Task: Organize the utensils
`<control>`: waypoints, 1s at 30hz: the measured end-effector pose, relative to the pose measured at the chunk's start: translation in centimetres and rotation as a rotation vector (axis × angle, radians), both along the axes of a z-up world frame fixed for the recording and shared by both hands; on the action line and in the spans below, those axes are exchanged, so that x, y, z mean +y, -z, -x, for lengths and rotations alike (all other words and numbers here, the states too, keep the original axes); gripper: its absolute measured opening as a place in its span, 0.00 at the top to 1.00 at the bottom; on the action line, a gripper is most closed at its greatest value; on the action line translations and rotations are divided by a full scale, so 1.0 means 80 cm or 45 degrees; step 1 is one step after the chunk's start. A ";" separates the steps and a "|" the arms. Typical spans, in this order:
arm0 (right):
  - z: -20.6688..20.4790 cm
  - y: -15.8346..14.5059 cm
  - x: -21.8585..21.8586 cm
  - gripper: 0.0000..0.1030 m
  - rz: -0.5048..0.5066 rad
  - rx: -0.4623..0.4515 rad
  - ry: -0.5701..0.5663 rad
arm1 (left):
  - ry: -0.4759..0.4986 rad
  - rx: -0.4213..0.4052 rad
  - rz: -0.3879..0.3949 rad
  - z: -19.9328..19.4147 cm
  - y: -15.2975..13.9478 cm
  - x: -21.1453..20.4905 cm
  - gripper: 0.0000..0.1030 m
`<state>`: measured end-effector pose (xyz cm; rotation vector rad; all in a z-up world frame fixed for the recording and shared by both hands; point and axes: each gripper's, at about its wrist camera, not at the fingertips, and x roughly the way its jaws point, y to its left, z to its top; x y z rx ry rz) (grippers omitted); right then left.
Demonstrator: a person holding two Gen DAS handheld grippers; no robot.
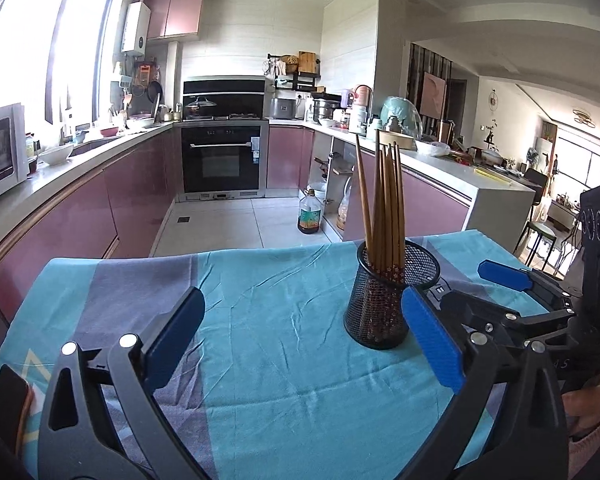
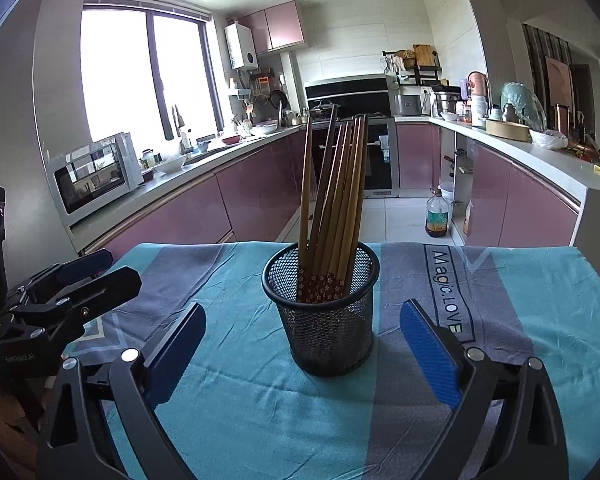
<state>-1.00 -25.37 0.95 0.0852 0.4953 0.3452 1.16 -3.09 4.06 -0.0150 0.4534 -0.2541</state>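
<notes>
The left gripper [image 1: 304,344] is hanging low over the surface [image 1: 284,392], its fingers [image 1: 430,344] spread wide and gripping nothing. The right gripper [image 2: 304,354] is doing likewise, its fingers [image 2: 430,354] released and empty, apart from everything else. A blue and grey cloth [image 2: 512,312] is covering the surface. Just beyond the right gripper's fingertips a black mesh cup [image 2: 326,320] is standing upright on the cloth, off to the right of the left gripper. A bundle of brown chopsticks [image 2: 340,200] is standing inside the cup, leaning against its rim, patterned ends down. Farther off, a bottle [image 2: 436,216] is standing on the kitchen floor beside pink cabinets [image 2: 204,208].
</notes>
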 end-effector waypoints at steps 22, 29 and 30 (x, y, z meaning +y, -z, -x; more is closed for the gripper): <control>0.068 -0.010 0.034 0.07 0.085 -0.333 0.149 | -0.196 -0.160 0.104 0.069 0.003 0.055 0.06; 0.073 -0.011 0.033 0.07 0.081 -0.370 0.184 | -0.211 -0.186 0.102 0.075 0.006 0.054 0.06; 0.074 -0.011 0.033 0.07 0.079 -0.374 0.187 | -0.210 -0.190 0.101 0.076 0.007 0.054 0.06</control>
